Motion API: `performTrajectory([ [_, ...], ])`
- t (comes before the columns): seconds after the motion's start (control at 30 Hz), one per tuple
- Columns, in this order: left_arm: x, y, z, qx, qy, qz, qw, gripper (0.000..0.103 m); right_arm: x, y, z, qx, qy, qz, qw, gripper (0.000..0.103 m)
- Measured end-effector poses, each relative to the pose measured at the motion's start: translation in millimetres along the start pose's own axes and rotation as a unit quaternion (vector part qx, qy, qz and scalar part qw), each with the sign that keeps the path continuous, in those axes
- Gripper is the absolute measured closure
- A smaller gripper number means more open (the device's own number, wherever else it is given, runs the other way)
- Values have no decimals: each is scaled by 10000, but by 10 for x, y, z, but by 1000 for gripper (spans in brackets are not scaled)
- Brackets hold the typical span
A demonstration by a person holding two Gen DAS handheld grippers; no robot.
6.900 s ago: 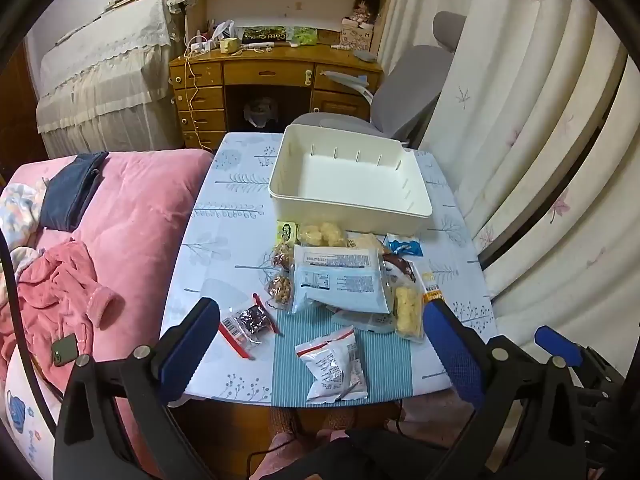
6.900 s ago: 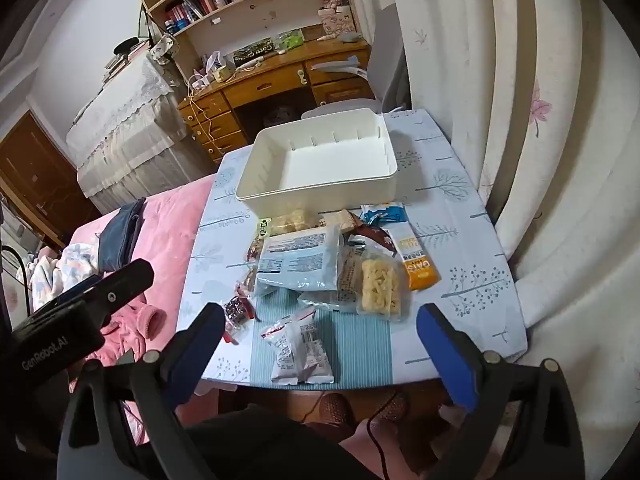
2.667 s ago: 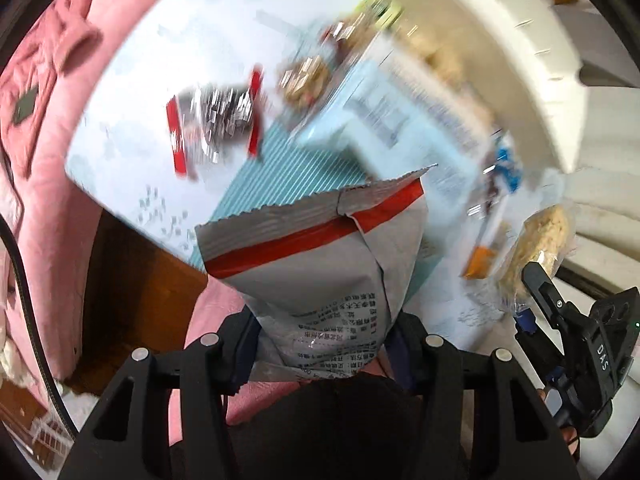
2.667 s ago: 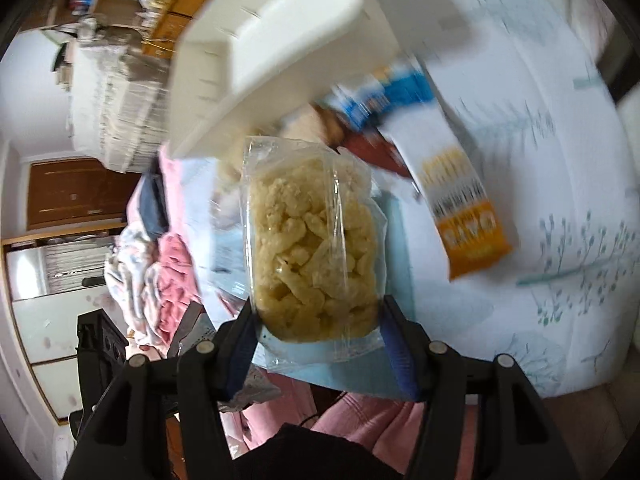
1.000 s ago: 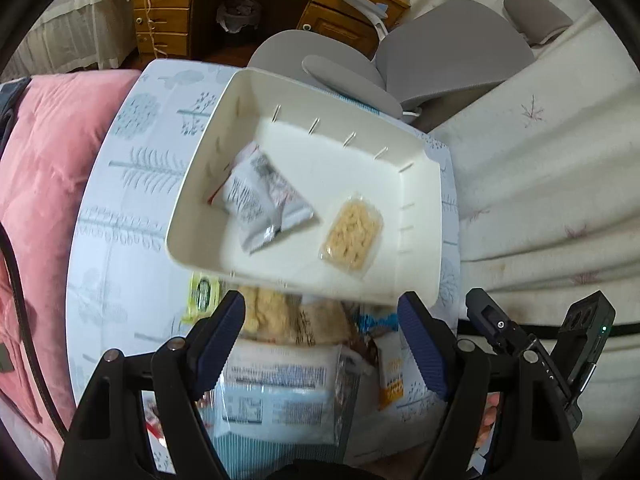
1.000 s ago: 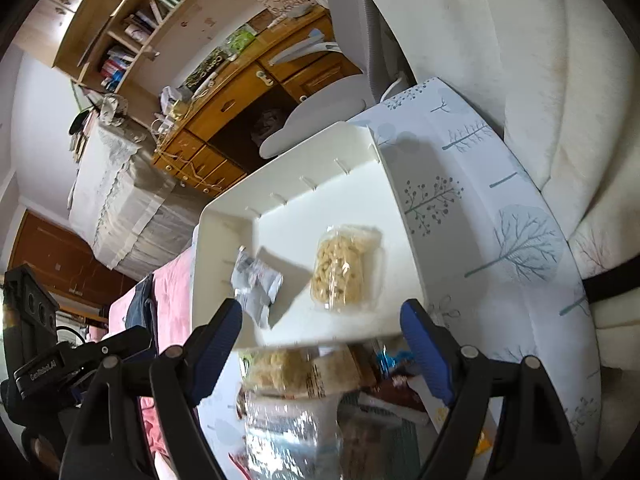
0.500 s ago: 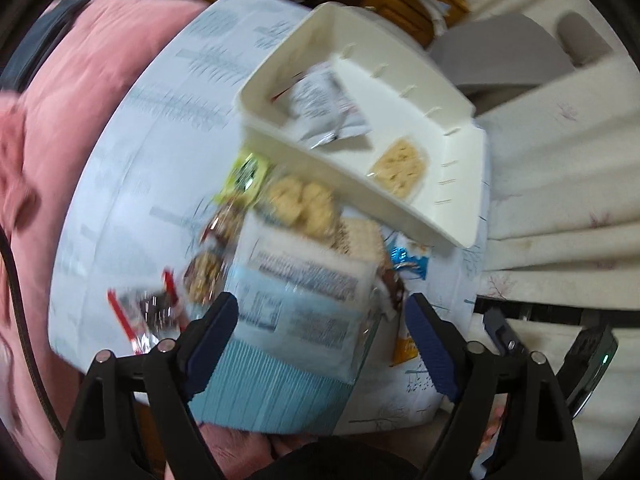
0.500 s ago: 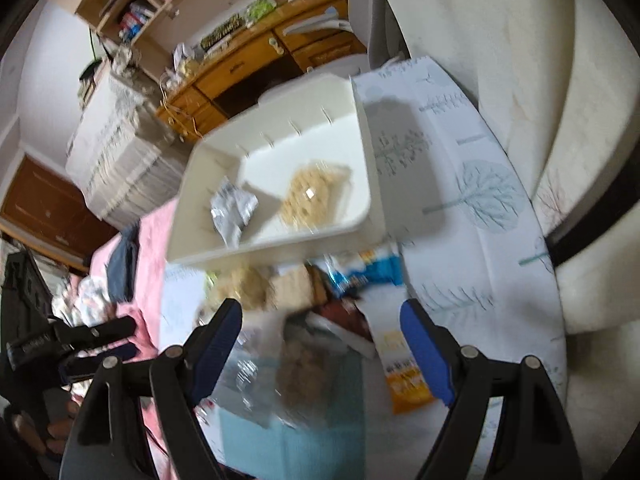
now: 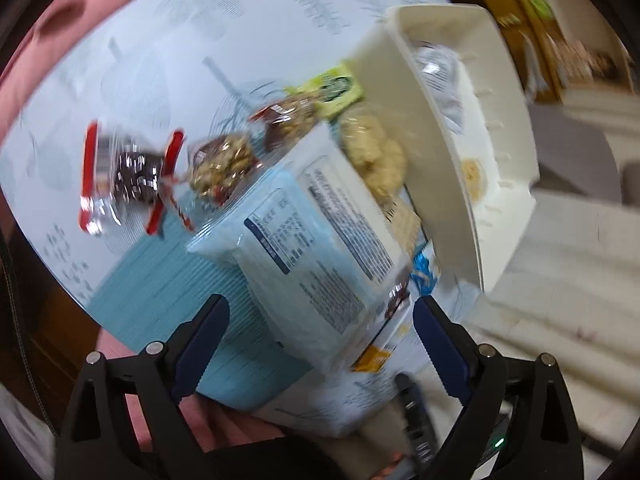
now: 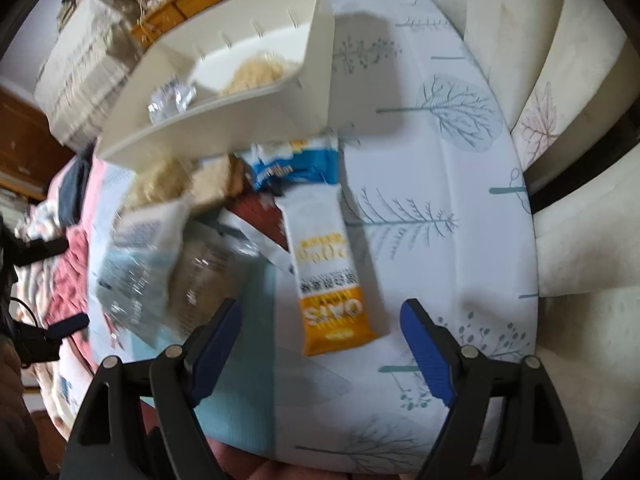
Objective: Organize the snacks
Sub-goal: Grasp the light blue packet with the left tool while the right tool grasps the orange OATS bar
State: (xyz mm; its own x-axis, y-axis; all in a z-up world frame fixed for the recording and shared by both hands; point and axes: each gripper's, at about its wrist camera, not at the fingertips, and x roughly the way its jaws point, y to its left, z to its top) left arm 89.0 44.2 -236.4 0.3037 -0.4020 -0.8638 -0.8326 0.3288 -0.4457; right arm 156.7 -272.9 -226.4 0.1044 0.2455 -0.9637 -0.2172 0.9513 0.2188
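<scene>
My left gripper (image 9: 320,344) is open and empty, low over the near end of a large pale blue snack bag (image 9: 316,236). My right gripper (image 10: 320,348) is open and empty, just short of a white and orange oats bar (image 10: 326,276). The white bin (image 9: 452,152) stands behind the pile; it also shows in the right wrist view (image 10: 224,124), holding a silver packet (image 10: 170,98) and a yellow puffed snack pack (image 10: 256,72). The blue bag also shows in the right wrist view (image 10: 136,268).
Loose snacks lie on the tree-print tablecloth (image 10: 440,184): a red-edged dark packet (image 9: 128,176), nut packs (image 9: 224,168), a green packet (image 9: 336,88), a blue wrapper (image 10: 296,164). A teal placemat (image 9: 168,284) lies under the pile. A pink bed (image 9: 36,44) borders the table's left side.
Both grippers have dropped from above the bin toward the snack pile near the table's front edge. The silver packet and the yellow puffed pack stay in the bin.
</scene>
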Motion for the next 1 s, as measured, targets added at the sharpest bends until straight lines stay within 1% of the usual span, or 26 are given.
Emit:
performTrajectory([
  [0.07, 125, 60, 42, -322, 13, -116, 9994, 8, 62, -14, -10, -148, 127, -108, 9998, 21],
  [0.13, 242, 84, 79, -530, 48, -249, 9983, 8, 116, -12, -7, -314, 237, -222, 9990, 21],
  [0.2, 334, 88, 112, -674, 35, -341, 9971, 7, 184, -9, -2, -516, 328, -326, 9976, 21],
  [0.3, 474, 108, 135, -935, -42, -473, 9945, 7, 272, 0, -11, -776, 442, -370, 9953, 21],
  [0.4, 571, 127, 141, -1083, -103, -668, 9918, 7, 361, 37, -31, -997, 525, -368, 9929, 21],
  [0.5, 655, 150, 123, -1207, -143, -751, 9897, 7, 454, 71, -12, -1183, 588, -419, 9904, 21],
  [0.6, 730, 204, 107, -1435, -167, -930, 9851, 7, 542, 116, -9, -1370, 608, -483, 9875, 21],
  [0.67, 754, 230, 140, -1641, -245, -1053, 9805, 7, 599, 140, -6, -1487, 616, -576, 9853, 21],
  [0.7, 765, 249, 139, -1722, -257, -1175, 9777, 8, 625, 154, 2, -1527, 632, -618, 9843, 20],
  [0.73, 774, 256, 142, -1757, -250, -1250, 9761, 15, 631, 163, 0, -1580, 578, -641, 9837, 21],
  [0.77, 779, 260, 141, -1780, -245, -1277, 9754, 18, 643, 184, 12, -1639, 558, -658, 9827, 21],
  [0.8, 782, 275, 131, -1803, -238, -1216, 9758, 29, 656, 209, -14, -1709, 544, -687, 9814, 21],
  [0.83, 763, 321, 123, -1829, -236, -1169, 9759, 41, 665, 229, -21, -1774, 536, -719, 9801, 22],
  [0.87, 765, 332, 114, -1873, -236, -1174, 9750, 41, 669, 261, -15, -1813, 526, -758, 9791, 26],
  [0.9, 764, 343, 96, -1942, -249, -1245, 9727, 44, 667, 279, -22, -1851, 494, -828, 9780, 30],
  [0.93, 754, 351, 86, -1979, -274, -1281, 9714, 48, 662, 293, -26, -1893, 460, -912, 9766, 38],
  [0.97, 739, 364, 70, -2009, -303, -1305, 9704, 50, 675, 384, -27, -1912, 431, -896, 9765, 46],
  [1.0, 728, 371, 53, -2024, -325, -1323, 9698, 53, 663, 401, -29, -1956, 405, -894, 9757, 51],
])
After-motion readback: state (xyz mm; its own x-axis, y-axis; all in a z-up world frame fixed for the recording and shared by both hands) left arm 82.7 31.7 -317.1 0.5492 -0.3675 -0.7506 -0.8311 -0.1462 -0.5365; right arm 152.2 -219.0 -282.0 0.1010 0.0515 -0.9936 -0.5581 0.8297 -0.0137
